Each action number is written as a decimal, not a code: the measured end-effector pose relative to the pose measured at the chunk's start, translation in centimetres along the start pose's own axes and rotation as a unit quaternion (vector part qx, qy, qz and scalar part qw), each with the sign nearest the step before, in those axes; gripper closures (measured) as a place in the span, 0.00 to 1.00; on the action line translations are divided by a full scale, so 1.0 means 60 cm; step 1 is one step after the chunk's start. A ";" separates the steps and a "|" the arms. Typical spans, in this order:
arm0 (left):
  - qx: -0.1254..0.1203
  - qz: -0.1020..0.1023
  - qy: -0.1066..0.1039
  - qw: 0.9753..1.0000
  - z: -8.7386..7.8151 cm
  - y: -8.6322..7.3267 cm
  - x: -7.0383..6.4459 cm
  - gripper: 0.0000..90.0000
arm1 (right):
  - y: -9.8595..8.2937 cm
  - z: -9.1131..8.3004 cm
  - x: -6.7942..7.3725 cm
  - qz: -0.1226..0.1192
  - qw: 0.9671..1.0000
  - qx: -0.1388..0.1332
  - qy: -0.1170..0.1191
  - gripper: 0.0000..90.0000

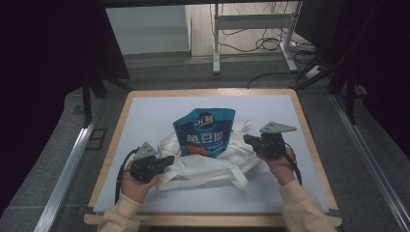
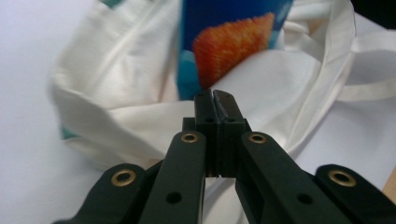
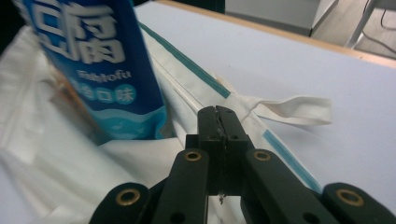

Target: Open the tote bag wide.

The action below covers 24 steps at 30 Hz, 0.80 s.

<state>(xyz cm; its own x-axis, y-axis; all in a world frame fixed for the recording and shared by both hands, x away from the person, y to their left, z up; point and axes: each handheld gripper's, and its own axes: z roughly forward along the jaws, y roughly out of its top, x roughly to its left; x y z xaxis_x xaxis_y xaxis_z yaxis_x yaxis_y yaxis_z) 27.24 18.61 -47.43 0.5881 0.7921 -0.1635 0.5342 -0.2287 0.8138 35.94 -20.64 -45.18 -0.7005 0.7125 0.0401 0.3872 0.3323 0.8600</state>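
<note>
A white cloth tote bag (image 1: 208, 166) lies crumpled in the middle of the table. A blue snack pouch (image 1: 205, 131) with an orange picture stands with its lower part inside the bag's mouth. My left gripper (image 1: 167, 160) is at the bag's left rim, jaws pressed together on a fold of the white cloth (image 2: 140, 116). At the bag's right rim my right gripper (image 1: 249, 139) is shut on the teal-striped edge (image 3: 205, 74). The pouch (image 2: 229, 42) rises just beyond the left gripper (image 2: 215, 95). To the left of the right gripper (image 3: 218, 111), the pouch (image 3: 93, 65) stands close.
A pale mat (image 1: 154, 111) covers the wooden table (image 1: 309, 140). The bag's handles lie loose, one (image 1: 239, 176) toward the front and one (image 3: 294, 109) behind the right rim. Dark curtains and a metal frame (image 1: 217, 43) stand past the far edge.
</note>
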 end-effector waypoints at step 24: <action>0.006 -0.079 0.078 0.994 -0.023 -0.063 0.104 0.55 | -0.120 -0.103 -0.076 0.037 0.998 -0.003 -0.043 0.54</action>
<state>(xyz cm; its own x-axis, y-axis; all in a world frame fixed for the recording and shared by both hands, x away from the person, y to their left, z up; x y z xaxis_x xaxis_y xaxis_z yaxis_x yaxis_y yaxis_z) 28.06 25.22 -50.79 0.3945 0.8970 -0.1994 0.6202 -0.0998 0.7781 32.62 -30.11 -48.39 -0.6166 0.7849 0.0604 0.4317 0.2730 0.8597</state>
